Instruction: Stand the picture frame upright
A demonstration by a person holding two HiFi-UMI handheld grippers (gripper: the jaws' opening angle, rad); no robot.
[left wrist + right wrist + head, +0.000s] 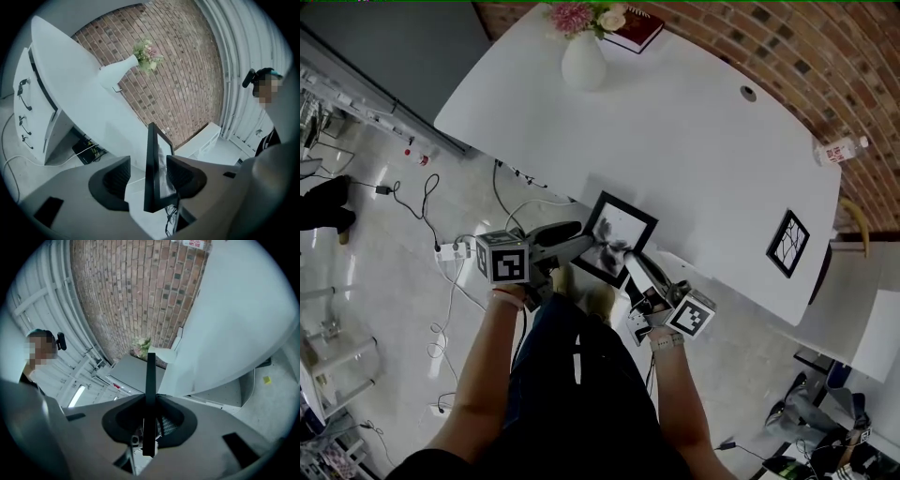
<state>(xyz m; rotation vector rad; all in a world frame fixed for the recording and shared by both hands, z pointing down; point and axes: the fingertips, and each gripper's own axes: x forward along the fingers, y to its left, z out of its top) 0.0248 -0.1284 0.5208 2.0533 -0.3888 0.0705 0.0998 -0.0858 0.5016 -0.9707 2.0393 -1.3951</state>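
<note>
White worktop (712,141) by a brick wall, pale floor with cables underneath

Nearest: both tools meet at the worktop's near edge on the picture frame (619,227), black border, pale print. Left tool (586,246) has its jaws spread wide; in the left gripper view the frame (152,168) stands edge-on between the pads with a clear gap on the left side, so the left tool (147,176) is not clamping it. Right tool (630,265) is closed on the frame's thin black edge; the right gripper view shows both pads pressed on that edge (150,380), so the right tool (150,420) alone carries it.

Frame looks raised and tilted at the near edge, face partly toward the head camera; can't tell if its bottom edge touches the worktop.

Progress, my read: about midway. Frame is lifted off flat, but not standing by itself. Left to do: seat it upright on the worktop, check it balances, let the right tool go.

Farther: second small black frame (788,243) near the right end, bottle (841,150) beyond, vase of flowers (583,56) and red book (635,30) at the far end
</note>
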